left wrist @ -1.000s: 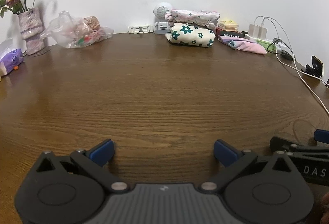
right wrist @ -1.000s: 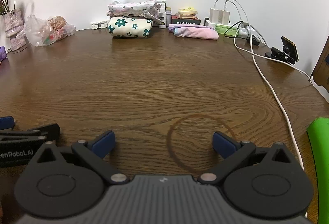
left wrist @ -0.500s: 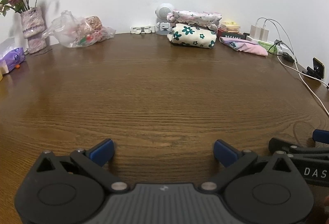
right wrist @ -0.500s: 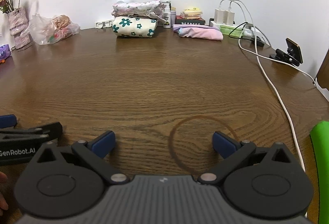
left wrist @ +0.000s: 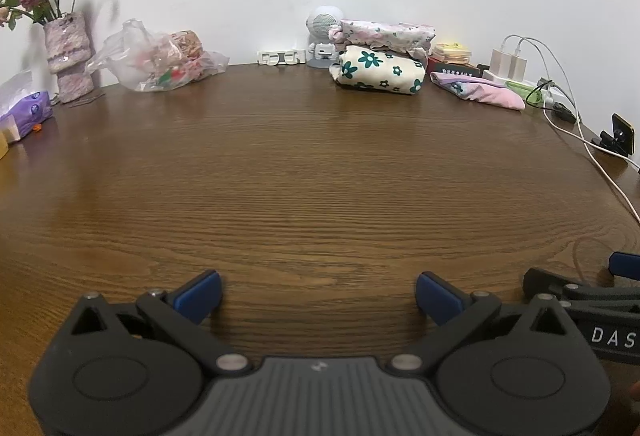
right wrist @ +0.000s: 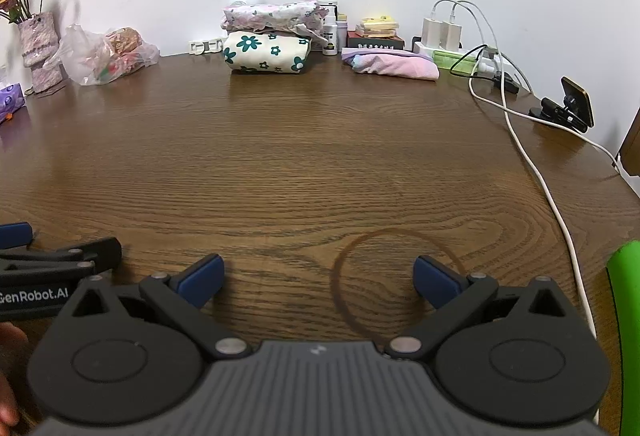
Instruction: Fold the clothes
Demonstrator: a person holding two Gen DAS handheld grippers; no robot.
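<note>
Folded clothes lie at the far edge of the wooden table (left wrist: 304, 172): a cream garment with green flowers (left wrist: 378, 75) (right wrist: 267, 52), a pink floral one (left wrist: 384, 33) (right wrist: 272, 14) stacked on it, and a pink-purple one (left wrist: 478, 90) (right wrist: 394, 63) to the right. My left gripper (left wrist: 318, 294) is open over bare wood near the front edge, holding nothing. My right gripper (right wrist: 318, 280) is open too, empty, above a dark ring mark (right wrist: 394, 284). Each gripper shows at the edge of the other's view, side by side.
A vase of dried roses (left wrist: 66, 56), a plastic bag (left wrist: 160, 62) and a purple pack (left wrist: 24, 112) stand at the back left. Chargers (right wrist: 440, 30), white cables (right wrist: 536, 164) and a clipped phone holder (right wrist: 572, 106) occupy the right side. A green object (right wrist: 628, 336) is at the right edge.
Both views have shifted slightly rightward and tilted up a little; the grippers stay open and low over the table. Nothing on the table has moved.
</note>
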